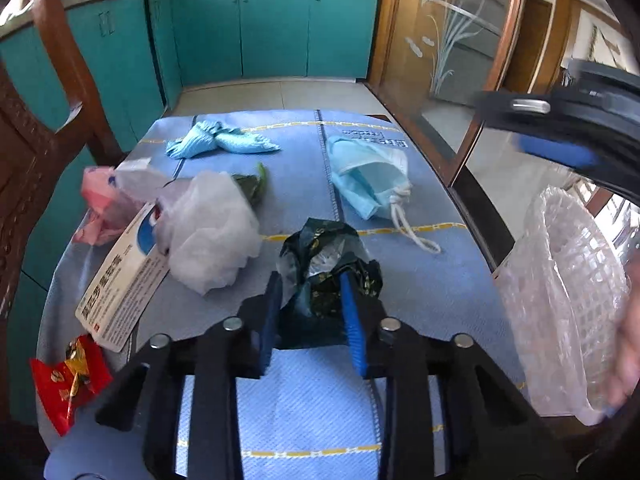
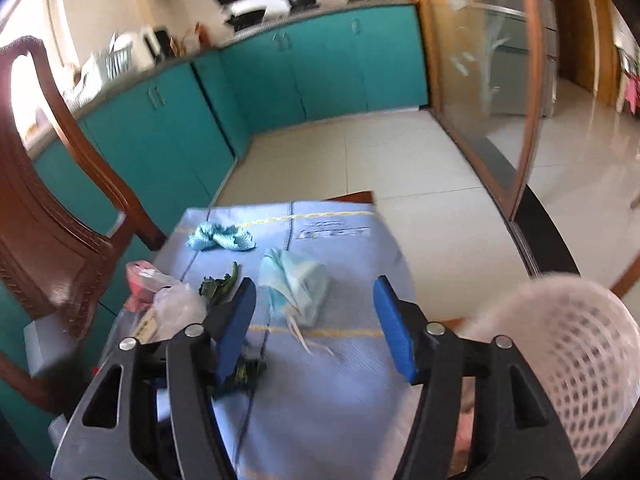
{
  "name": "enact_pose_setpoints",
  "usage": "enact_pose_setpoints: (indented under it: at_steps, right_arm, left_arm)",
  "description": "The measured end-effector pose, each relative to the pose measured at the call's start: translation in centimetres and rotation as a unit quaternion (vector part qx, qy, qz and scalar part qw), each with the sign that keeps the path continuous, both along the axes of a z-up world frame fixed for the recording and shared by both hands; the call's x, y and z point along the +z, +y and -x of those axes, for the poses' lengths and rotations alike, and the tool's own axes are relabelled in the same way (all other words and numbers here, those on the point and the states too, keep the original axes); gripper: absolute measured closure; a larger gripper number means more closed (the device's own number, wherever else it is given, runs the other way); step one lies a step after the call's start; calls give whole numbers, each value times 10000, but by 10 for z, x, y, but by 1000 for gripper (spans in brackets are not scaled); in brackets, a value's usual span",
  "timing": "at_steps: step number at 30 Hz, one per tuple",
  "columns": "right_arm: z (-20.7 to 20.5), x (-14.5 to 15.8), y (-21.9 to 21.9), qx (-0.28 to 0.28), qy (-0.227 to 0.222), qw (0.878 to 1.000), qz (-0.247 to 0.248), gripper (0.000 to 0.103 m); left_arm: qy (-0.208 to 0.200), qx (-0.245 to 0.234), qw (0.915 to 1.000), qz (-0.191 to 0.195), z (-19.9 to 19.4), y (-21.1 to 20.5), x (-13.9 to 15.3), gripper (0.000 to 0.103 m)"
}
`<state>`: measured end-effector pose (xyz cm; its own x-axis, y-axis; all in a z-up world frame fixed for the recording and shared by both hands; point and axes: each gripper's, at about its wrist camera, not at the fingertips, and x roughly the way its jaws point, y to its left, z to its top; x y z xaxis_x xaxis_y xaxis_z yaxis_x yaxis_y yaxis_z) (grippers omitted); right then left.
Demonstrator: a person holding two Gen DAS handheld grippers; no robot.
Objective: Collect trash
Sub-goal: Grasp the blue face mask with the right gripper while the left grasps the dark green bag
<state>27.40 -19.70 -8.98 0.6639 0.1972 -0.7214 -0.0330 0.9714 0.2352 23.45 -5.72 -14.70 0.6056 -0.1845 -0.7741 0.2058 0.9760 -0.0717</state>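
My left gripper [image 1: 312, 300] is shut on a crumpled dark green foil wrapper [image 1: 324, 256] just above the blue tablecloth [image 1: 304, 400]. On the cloth lie a blue face mask [image 1: 368, 180], blue shoe covers [image 1: 220, 142], a white plastic bag [image 1: 212, 228], a white medicine box [image 1: 124, 284], a pink bag [image 1: 100, 204] and a red candy wrapper [image 1: 68, 380]. A white mesh basket lined with clear plastic [image 1: 568, 304] stands at the right. My right gripper [image 2: 316, 316] is open and empty above the cloth, with the mask [image 2: 296, 284] ahead and the basket [image 2: 572, 360] to its right.
A wooden chair [image 2: 52, 232] stands at the table's left side. Teal kitchen cabinets [image 1: 272, 28] line the far wall. A glass sliding door with a wooden frame [image 1: 460, 52] runs along the right. The right gripper's body [image 1: 560, 120] shows at the upper right in the left wrist view.
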Motion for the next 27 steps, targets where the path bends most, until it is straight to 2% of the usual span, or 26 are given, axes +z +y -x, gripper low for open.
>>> enact_pose_setpoints:
  at_steps: [4,8,12,14,22,27]
  right_arm:
    - [-38,-34,29,1,485,9987,134,39]
    - [-56,-60,45,73,775,9967,231,39]
    - [-49,-68,53,177,759,9968,187,85]
    - [-40,-65,56,214,656,9973,256,93]
    - [27,-29,50,426,40,9988,239,94]
    - [71,-15,46,642,-136,9978,97,94]
  left_arm:
    - [-20,182,9998,70,11,23,1,89]
    - [-50,313,9994,147,26,46,4,89]
    - [-259,356,9990,84,48,61,16,89]
    - [-360,382,9986,17,56,65,21,89]
    - [-707,564,9959,-49,81,80,38,90]
    - [-821,622,9947,-54,96,84,47,90]
